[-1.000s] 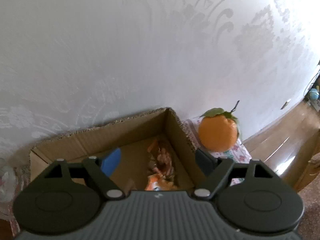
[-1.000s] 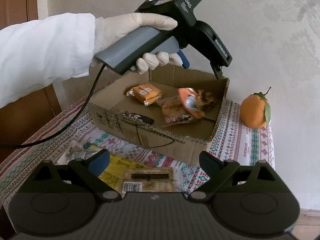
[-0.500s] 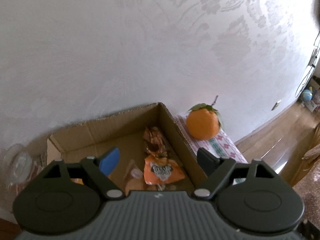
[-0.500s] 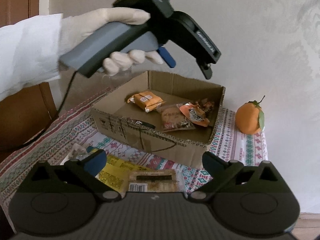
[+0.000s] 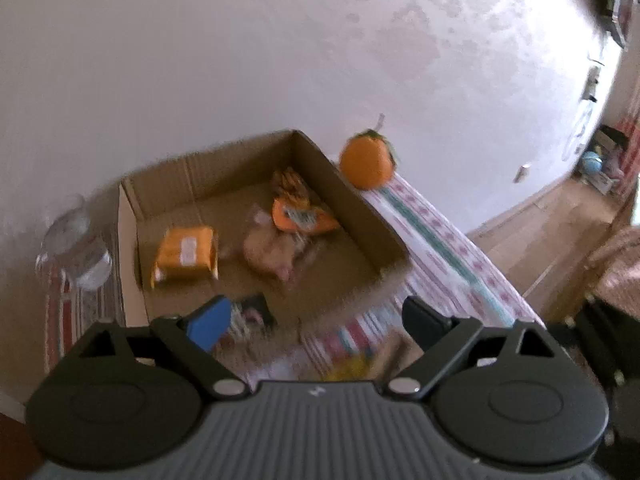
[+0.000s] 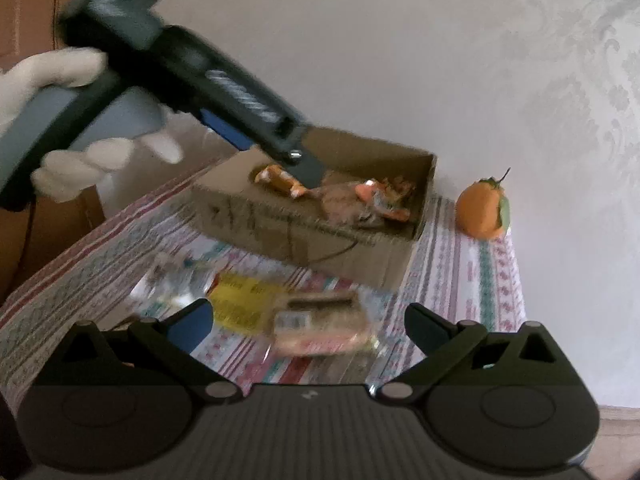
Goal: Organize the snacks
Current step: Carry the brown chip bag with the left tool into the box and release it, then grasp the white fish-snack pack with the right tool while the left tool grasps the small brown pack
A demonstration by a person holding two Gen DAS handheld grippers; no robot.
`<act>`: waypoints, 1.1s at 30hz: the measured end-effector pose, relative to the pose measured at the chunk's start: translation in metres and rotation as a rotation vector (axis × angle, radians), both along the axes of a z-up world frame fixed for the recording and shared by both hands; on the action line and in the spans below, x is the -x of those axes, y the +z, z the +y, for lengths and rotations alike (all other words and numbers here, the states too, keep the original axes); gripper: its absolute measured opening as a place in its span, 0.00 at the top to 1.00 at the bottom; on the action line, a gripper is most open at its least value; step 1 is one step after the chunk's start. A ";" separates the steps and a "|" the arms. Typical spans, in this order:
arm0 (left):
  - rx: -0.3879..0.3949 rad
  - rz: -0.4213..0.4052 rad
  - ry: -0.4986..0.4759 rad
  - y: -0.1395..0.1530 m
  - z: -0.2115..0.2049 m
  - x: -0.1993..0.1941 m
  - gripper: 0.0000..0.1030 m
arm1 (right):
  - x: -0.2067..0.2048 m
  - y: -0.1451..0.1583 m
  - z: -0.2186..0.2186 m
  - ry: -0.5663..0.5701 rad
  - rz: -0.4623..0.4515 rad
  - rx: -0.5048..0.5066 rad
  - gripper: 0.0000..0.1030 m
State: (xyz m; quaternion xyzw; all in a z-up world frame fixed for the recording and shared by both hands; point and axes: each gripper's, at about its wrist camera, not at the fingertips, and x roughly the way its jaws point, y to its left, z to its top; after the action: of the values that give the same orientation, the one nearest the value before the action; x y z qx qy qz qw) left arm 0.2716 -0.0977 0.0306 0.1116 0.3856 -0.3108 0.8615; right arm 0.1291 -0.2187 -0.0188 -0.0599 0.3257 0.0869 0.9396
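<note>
Snacks sit mostly in the cardboard box (image 5: 360, 208) mid-frame on my left cam: an orange packet (image 5: 186, 254), an orange-and-white wrapper (image 5: 300, 216), a clear bag (image 5: 272, 252). My left gripper (image 5: 316, 320) has just been opening, nothing between its jaws. Right gripper (image 6: 306, 322) is spread wide and empty, low in frame above a yellow packet (image 6: 240, 300) and a brown bar (image 6: 320, 320) on the tablecloth (image 6: 480, 280). An orange (image 6: 482, 210) sits right of the box.
</note>
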 end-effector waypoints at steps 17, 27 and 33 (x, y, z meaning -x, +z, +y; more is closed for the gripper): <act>-0.077 -0.009 -0.001 -0.060 0.095 0.108 0.10 | 0.026 -0.042 0.054 0.315 0.114 0.016 0.00; -0.065 0.003 0.000 -0.067 0.133 0.136 0.10 | 0.005 -0.060 0.087 0.518 0.168 0.068 0.00; -0.063 0.031 -0.001 -0.075 0.139 0.136 0.10 | -0.004 -0.069 0.106 0.604 0.171 0.139 0.05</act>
State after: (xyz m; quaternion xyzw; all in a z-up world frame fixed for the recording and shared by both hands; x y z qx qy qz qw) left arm 0.1357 0.0409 -0.0440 0.1341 0.4086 -0.3006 0.8513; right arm 0.1336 -0.1130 -0.0879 -0.2104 0.3761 0.3443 0.8341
